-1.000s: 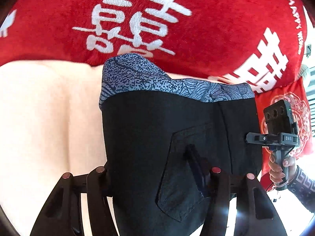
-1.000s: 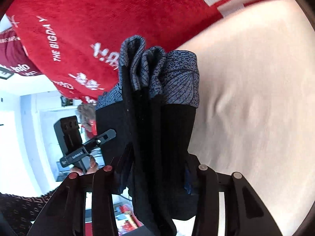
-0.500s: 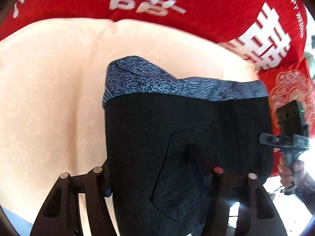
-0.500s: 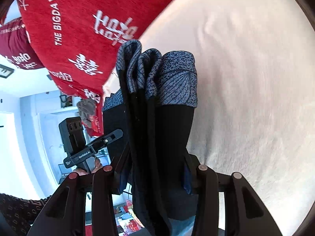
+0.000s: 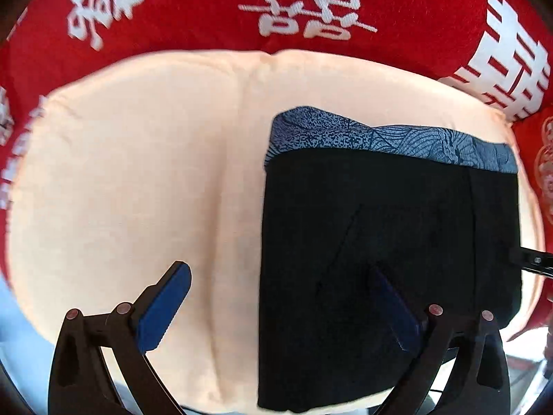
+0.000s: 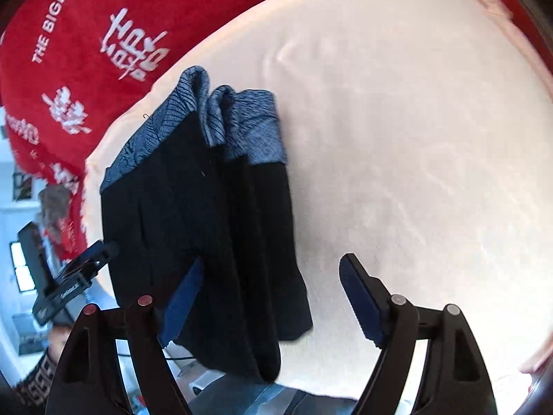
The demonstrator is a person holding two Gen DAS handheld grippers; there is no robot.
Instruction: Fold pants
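Folded black pants (image 5: 380,224) with a blue patterned waistband (image 5: 380,135) lie flat on a cream cushion (image 5: 138,173). My left gripper (image 5: 278,269) hangs over their left edge, jaws opening wide. Its left pad (image 5: 162,304) is off the cloth and its right pad (image 5: 394,307) hovers over the back pocket. In the right wrist view the pants (image 6: 193,207) lie bunched in layers. My right gripper (image 6: 273,261) is opening around their near end. Its left pad (image 6: 183,304) is beside the cloth and its right pad (image 6: 359,301) stands apart over the bare cushion (image 6: 414,138).
A red blanket (image 5: 311,0) with white characters wraps behind and around the cushion, also seen as the red blanket (image 6: 86,52) at upper left. The other hand-held gripper (image 6: 69,276) and a patterned sleeve (image 6: 34,380) sit at the left edge. Floor clutter shows below the cushion's near edge.
Both grippers have gone from shut on the pants to wide open and have let them go. The pants now rest on the cushion. Both views have tipped downward over it.
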